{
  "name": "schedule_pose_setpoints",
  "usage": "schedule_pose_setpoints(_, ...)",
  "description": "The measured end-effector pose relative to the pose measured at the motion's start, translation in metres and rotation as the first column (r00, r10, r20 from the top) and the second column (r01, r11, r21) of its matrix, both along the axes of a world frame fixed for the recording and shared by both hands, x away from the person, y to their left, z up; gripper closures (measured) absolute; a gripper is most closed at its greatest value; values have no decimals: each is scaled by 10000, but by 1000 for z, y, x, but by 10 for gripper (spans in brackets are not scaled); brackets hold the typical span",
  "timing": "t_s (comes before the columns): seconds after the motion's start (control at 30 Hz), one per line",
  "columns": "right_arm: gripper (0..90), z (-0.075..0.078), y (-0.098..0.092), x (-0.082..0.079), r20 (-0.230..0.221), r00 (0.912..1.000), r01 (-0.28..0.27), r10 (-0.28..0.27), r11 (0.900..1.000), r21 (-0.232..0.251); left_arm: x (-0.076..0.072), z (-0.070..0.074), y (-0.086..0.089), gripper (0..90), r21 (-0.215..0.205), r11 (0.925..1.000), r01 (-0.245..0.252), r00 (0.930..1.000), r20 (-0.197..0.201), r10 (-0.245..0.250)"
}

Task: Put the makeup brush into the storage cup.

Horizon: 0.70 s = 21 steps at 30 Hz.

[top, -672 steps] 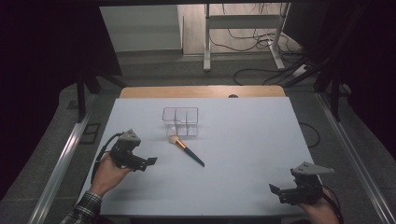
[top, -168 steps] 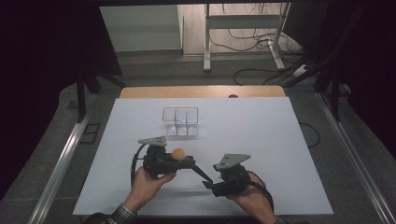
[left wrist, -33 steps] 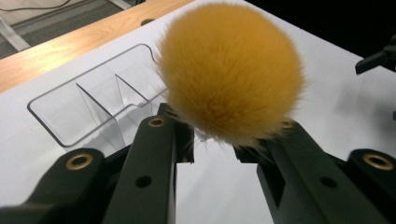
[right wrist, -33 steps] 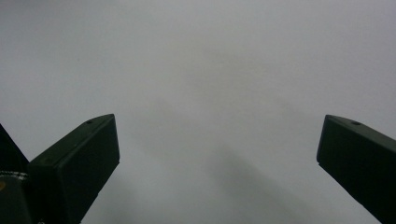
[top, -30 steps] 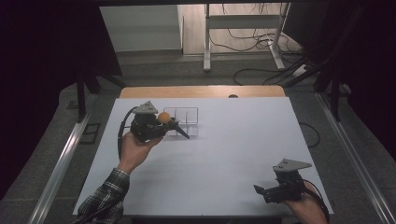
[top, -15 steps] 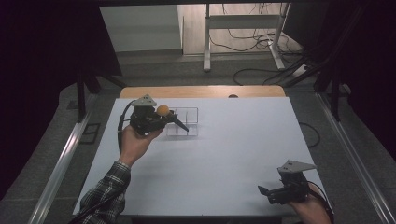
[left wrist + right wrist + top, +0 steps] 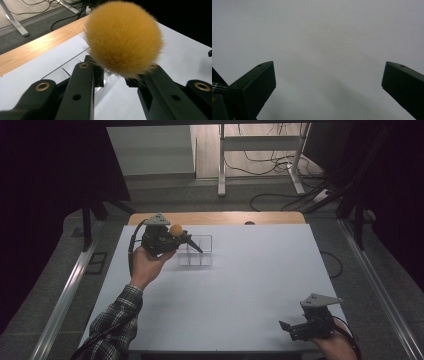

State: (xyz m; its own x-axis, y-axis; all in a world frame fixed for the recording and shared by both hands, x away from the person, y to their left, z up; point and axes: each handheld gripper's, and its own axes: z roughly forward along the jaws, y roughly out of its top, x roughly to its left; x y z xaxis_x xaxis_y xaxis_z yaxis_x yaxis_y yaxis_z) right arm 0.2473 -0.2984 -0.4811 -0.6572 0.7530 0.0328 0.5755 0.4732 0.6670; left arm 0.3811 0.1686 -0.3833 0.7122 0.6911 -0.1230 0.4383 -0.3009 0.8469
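Observation:
My left gripper [image 7: 179, 240] is shut on a makeup brush [image 7: 175, 230] with a fluffy orange head and a black handle. It holds the brush above the table at the left end of a clear plastic organizer [image 7: 200, 257]; the handle slants down over the compartments. In the left gripper view the orange brush head [image 7: 123, 37] bulges above the fingers [image 7: 83, 82], with the clear organizer [image 7: 66, 68] just beyond them. My right gripper [image 7: 287, 327] rests near the front right corner of the table, open and holding nothing. Its jaws stand wide apart in the right gripper view [image 7: 328, 75].
The white table top [image 7: 250, 285] has a wooden strip [image 7: 220, 217] along its far edge. Metal rails run down both sides of the table. Beyond it are desk legs [image 7: 220, 160] and cables on the floor.
My left hand has carried the brush a little up and away from me, over the organizer's left end. The right gripper has barely shifted.

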Motion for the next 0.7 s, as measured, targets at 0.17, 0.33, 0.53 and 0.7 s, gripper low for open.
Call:
schedule_pose_setpoints(0.17, 0, -1, -2, -1, -48, 10000, 20, -20, 10000, -59, 5, 0, -2, 730, 62, 10000, -65, 10000, 39, 65)
schedule_pose_setpoints(0.33, 0, 0, -4, -2, -30, 10000, 54, -54, 10000, -41, 11, 0, -4, 730, 164, 9998, -135, 9999, 56, 135)
schedule_pose_setpoints(0.53, 0, 0, -5, -3, -18, 9999, 103, -103, 9999, -18, 18, 0, -7, 730, 143, 9997, -216, 9997, 81, 215)
schedule_pose_setpoints(0.7, 0, 0, -6, -4, -46, 9999, 99, -99, 9999, -37, 23, 1, -10, 730, 141, 9996, -260, 9995, 157, 258)
